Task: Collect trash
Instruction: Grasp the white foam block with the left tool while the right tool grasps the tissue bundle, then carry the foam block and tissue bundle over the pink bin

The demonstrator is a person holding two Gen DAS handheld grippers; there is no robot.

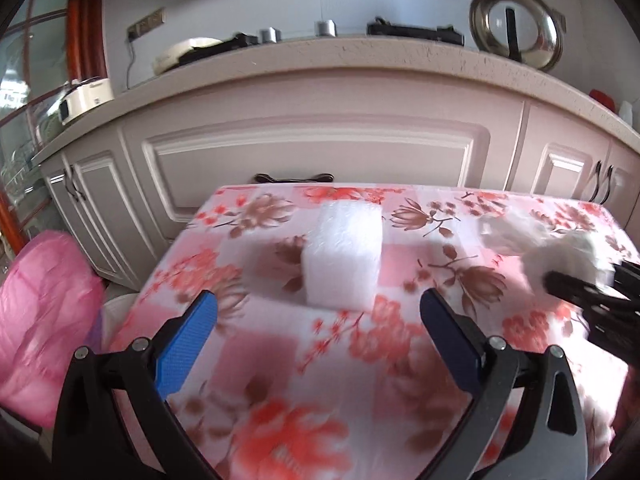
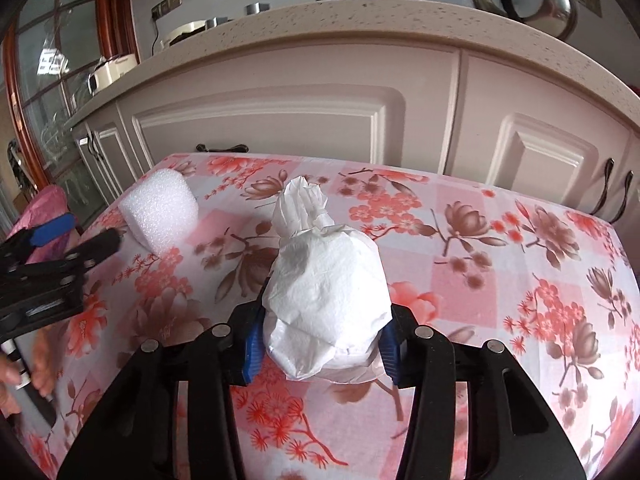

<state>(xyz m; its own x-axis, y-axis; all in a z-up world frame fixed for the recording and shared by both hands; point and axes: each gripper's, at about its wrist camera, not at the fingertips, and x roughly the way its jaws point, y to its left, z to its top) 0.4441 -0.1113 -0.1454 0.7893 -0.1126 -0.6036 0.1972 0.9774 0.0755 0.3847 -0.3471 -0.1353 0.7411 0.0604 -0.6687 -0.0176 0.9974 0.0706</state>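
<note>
A white foam block [image 1: 342, 258] lies on the floral tablecloth [image 1: 280, 360] just ahead of my left gripper [image 1: 318, 314], which is open and empty, its blue pads wide apart. The block also shows in the right wrist view [image 2: 160, 210] at the table's left. My right gripper [image 2: 320, 344] is shut on a crumpled white paper wad [image 2: 326, 300] and holds it above the cloth [image 2: 500, 280]. In the left wrist view the wad [image 1: 560, 256] and the right gripper sit at the right edge.
A pink trash bag [image 1: 44, 316] hangs beside the table's left edge. Pale kitchen cabinets [image 1: 312, 152] with dark handles stand right behind the table, under a worktop with a pot lid [image 1: 516, 26] and appliances.
</note>
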